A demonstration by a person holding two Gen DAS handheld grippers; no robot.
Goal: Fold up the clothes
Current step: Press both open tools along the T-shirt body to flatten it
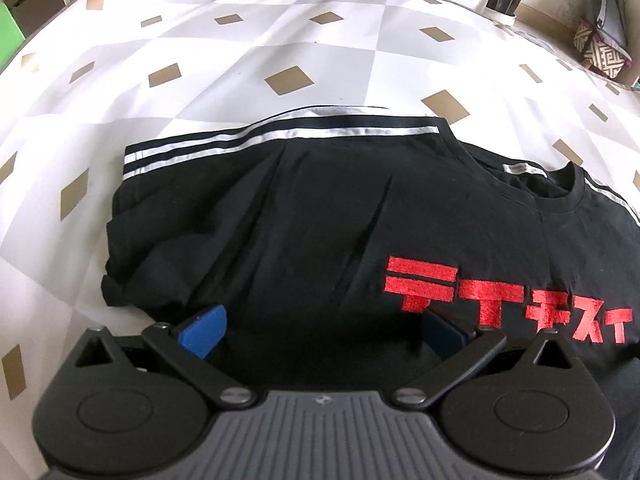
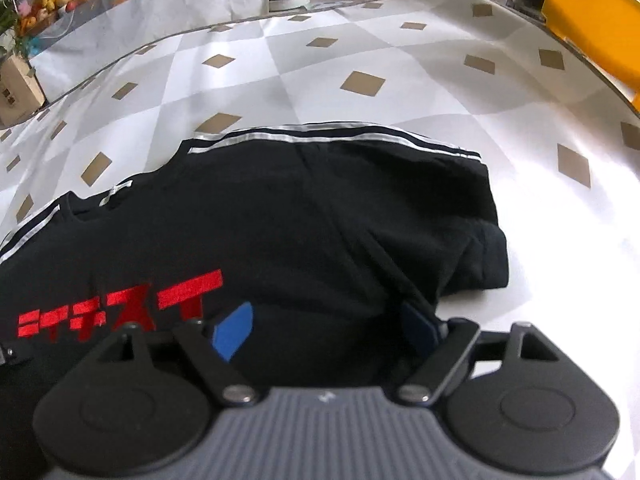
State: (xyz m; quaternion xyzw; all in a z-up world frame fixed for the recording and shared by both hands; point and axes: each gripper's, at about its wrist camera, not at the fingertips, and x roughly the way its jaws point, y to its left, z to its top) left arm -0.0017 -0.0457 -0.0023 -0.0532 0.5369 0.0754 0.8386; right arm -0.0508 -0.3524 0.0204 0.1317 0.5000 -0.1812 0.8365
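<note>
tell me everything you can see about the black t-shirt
The black t-shirt looks like soft cotton knit, with red embroidered block characters on the chest, silver-white stripes along the shoulders and a white neck label. It lies front up on the checked tablecloth, sleeves folded in, lightly creased. Both grippers' jaws stand open over its fabric.

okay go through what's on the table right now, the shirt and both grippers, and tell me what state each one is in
black T-shirt: lying flat on the table, front up, both sleeves folded in.
red lettering: facing up, uncovered.
neck label: showing inside the collar.
left gripper: open, over the shirt's near part, gripping nothing.
right gripper: open, over the shirt's near part, gripping nothing.
tablecloth: spread smooth under the shirt.
</note>
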